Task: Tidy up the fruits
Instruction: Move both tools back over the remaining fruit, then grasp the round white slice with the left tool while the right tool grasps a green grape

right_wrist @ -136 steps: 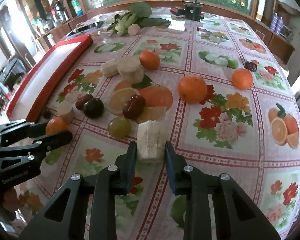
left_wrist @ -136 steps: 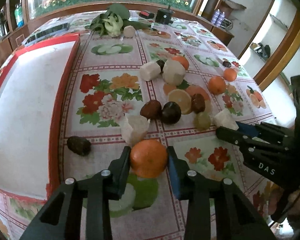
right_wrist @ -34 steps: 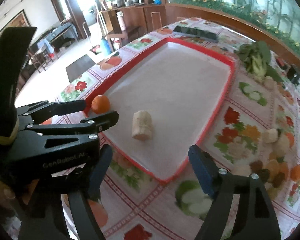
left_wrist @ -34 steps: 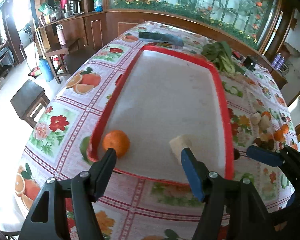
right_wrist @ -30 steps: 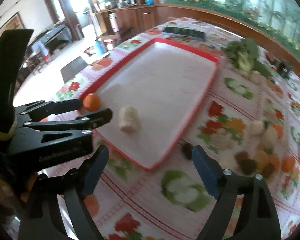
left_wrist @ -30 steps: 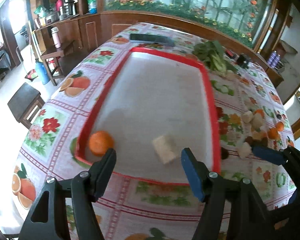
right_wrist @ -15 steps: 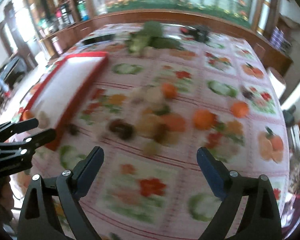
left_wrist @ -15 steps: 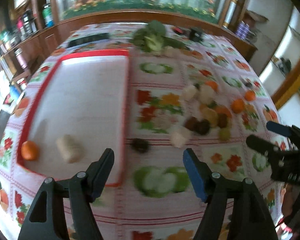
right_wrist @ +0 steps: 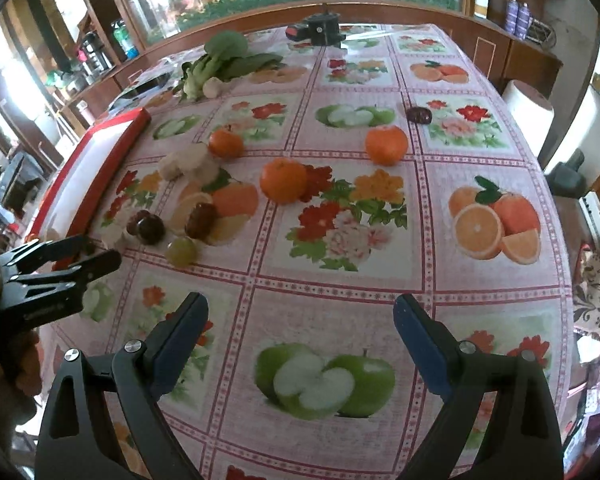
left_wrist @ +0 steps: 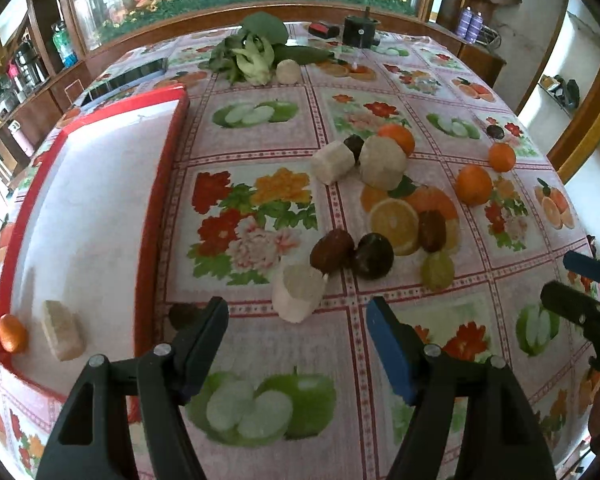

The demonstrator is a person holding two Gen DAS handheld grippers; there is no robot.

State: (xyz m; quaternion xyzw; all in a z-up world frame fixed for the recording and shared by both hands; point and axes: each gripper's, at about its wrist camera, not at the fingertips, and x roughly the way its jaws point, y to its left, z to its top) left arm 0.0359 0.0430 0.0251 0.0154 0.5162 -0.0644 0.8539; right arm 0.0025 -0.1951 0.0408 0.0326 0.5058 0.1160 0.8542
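Left claw (left_wrist: 296, 328) and right claw (right_wrist: 300, 320) both wide open, empty. In tray (left_wrist: 156, 208): one orange (left_wrist: 12, 334), one pale chunk (left_wrist: 62, 336), perhaps banana. Rest of fruit (left_wrist: 374, 256) loose on counter (right_wrist: 340, 276).

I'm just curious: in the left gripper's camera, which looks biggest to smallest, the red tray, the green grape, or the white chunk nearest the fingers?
1. red tray, by far.
2. white chunk, though nearness to the camera enlarges it.
3. green grape.

**No legible text**

You have only one trace of lettering here: a faint light print on the side of the left gripper (right_wrist: 60, 268), seen from your right wrist camera, too blurred to read. Nothing else carries words or numbers.
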